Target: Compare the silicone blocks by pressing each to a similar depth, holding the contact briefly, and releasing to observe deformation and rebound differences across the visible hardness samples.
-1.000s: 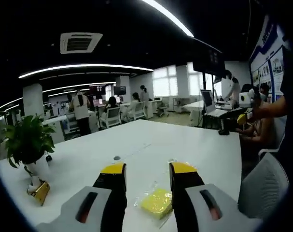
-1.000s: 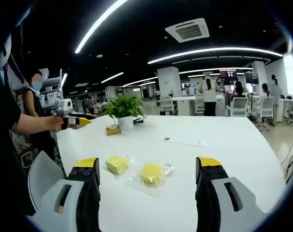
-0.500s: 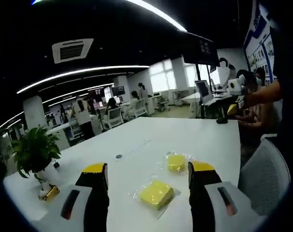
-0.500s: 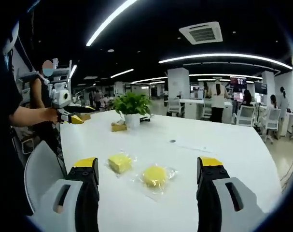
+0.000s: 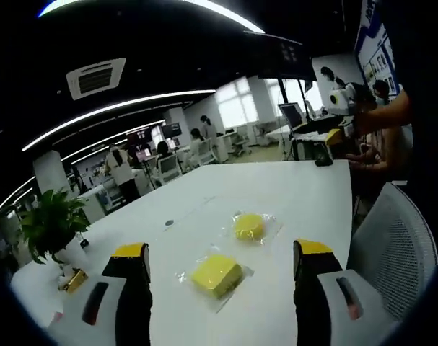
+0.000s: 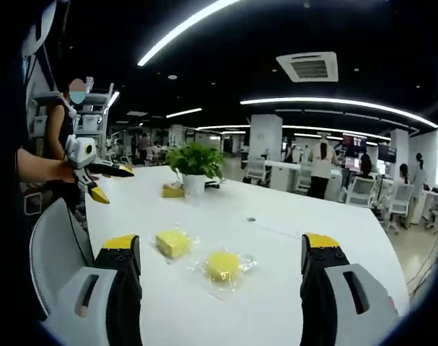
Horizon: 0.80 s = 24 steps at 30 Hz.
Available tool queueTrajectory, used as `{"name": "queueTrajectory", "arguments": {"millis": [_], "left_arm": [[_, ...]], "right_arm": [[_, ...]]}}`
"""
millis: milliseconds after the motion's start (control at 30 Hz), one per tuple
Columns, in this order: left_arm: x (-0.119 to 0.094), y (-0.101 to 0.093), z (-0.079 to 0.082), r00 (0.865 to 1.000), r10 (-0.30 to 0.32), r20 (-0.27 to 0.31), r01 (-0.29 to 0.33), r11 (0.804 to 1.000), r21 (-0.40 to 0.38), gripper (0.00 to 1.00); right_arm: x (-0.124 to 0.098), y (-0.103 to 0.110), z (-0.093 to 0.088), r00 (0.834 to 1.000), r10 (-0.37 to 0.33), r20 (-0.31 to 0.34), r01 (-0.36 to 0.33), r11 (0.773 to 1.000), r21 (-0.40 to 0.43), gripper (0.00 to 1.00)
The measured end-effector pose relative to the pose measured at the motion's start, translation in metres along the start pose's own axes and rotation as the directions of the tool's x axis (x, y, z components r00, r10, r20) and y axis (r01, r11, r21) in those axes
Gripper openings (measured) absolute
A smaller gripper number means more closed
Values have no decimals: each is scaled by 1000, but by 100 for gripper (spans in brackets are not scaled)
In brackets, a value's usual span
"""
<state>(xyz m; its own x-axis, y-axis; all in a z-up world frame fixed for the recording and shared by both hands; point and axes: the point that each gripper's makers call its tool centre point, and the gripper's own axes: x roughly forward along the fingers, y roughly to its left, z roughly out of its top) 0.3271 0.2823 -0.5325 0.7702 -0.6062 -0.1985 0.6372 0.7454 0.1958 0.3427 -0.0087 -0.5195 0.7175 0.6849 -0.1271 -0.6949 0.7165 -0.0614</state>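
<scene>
Silicone blocks, two, yellow, each sealed in a clear crinkly plastic bag, lie on the white table [image 5: 291,194]. Square block [image 5: 215,274] is a flat slab with soft corners; round block [image 5: 248,225] is a low puck, matte. In the right gripper view the square block [image 6: 173,242] sits nearer the left jaw, the round block [image 6: 223,265] just beside it, bags nearly touching. Bag edges are hard to trace against the white top.

Left gripper [image 5: 222,256] jaws spread wide, black with yellow tips, hovering above the table; nothing between them is touched. Right gripper [image 6: 222,246] likewise spread, clear of both blocks. Lower jaw bodies are cut off by the picture edge.

Potted plant [image 6: 193,162] stands far back on the table; a small gold object by it is too small to identify. Mesh chair [image 5: 392,249] sits at the table edge.

Against the frame from a second ago, the left gripper's jaws stand wider apart, and its view now takes in both blocks rather than one.
</scene>
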Motion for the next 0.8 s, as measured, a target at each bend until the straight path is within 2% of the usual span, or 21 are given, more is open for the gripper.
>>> {"name": "queueTrajectory", "arguments": {"millis": [100, 167, 233, 300, 467, 667, 700, 767, 800], "left_arm": [[-6, 5, 8, 999, 19, 46, -16, 998, -66, 83], [-8, 9, 10, 998, 37, 51, -33, 997, -68, 85], [-9, 13, 14, 996, 55, 69, -50, 996, -68, 83], [-9, 14, 20, 992, 67, 105, -52, 989, -138, 84], [-8, 13, 18, 992, 66, 109, -33, 960, -279, 83], [-10, 16, 15, 990, 84, 110, -45, 947, -317, 79], [-10, 15, 12, 993, 75, 94, -39, 943, -332, 79], [-9, 10, 4, 997, 45, 55, -21, 928, -371, 81], [-8, 6, -1, 999, 24, 31, -10, 923, -385, 81]], "right_arm": [[-1, 0, 0, 1000, -7, 1, 7, 1000, 4, 87], [-1, 0, -4, 1000, -8, -1, 8, 1000, 16, 87], [0, -1, -11, 1000, -15, -2, 15, 1000, 27, 87], [0, 2, -24, 999, -22, -30, 24, 997, 70, 87], [-4, 6, -37, 998, -14, -61, 20, 995, 100, 86], [-12, -12, -39, 994, -44, -95, 62, 979, 194, 84], [-15, -9, -44, 991, -24, -131, 57, 966, 253, 84], [-17, -9, -53, 982, -16, -187, 66, 961, 268, 84], [-17, -10, -55, 982, -14, -187, 63, 964, 259, 84]]}}
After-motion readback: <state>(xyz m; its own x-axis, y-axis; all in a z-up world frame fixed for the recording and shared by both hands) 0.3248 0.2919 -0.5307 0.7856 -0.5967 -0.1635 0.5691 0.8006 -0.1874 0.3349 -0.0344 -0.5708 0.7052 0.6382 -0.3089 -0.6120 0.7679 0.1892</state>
